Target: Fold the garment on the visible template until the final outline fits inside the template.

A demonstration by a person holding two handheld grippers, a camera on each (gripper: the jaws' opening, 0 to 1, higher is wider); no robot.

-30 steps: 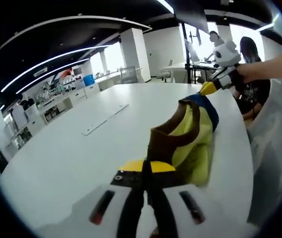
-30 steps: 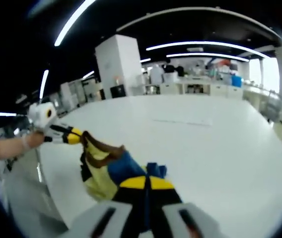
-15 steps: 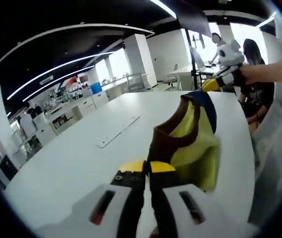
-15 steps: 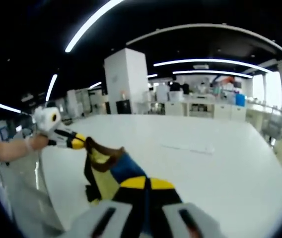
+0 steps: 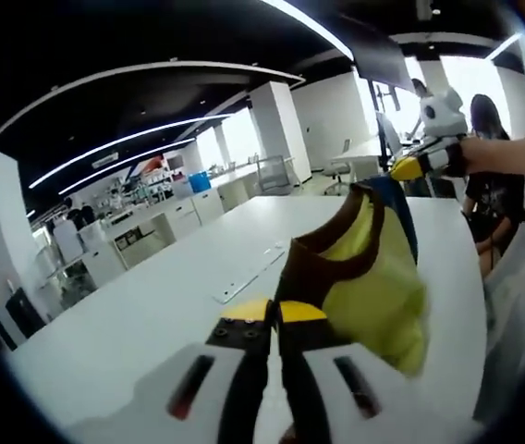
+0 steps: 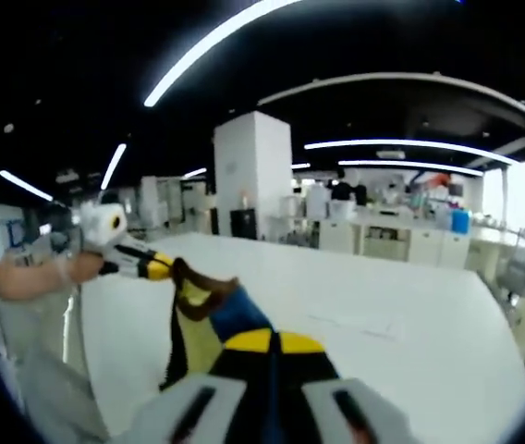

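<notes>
The garment (image 5: 373, 277), yellow with a brown trim and a blue part, hangs stretched in the air between both grippers, above the near edge of the white table (image 5: 152, 324). My left gripper (image 5: 274, 312) is shut on its brown edge. The right gripper (image 5: 412, 167), held by a hand, pinches the far blue end. In the right gripper view my right gripper (image 6: 274, 341) is shut on the blue part of the garment (image 6: 214, 314), and the left gripper (image 6: 158, 268) grips the brown end at the left. A thin pale template outline (image 5: 251, 274) lies on the table (image 6: 410, 305), and it shows faintly as the template outline (image 6: 364, 324).
A white pillar (image 5: 281, 129) and counters with equipment (image 5: 142, 217) stand beyond the table. A person (image 5: 489, 176) sits behind the right gripper, and a white chair (image 5: 521, 296) is at the table's near side. A sleeve and hand (image 6: 31, 277) come in from the left.
Both grippers have risen with the garment, which now hangs higher off the table and more spread out. Both views have tilted up, showing more ceiling.
</notes>
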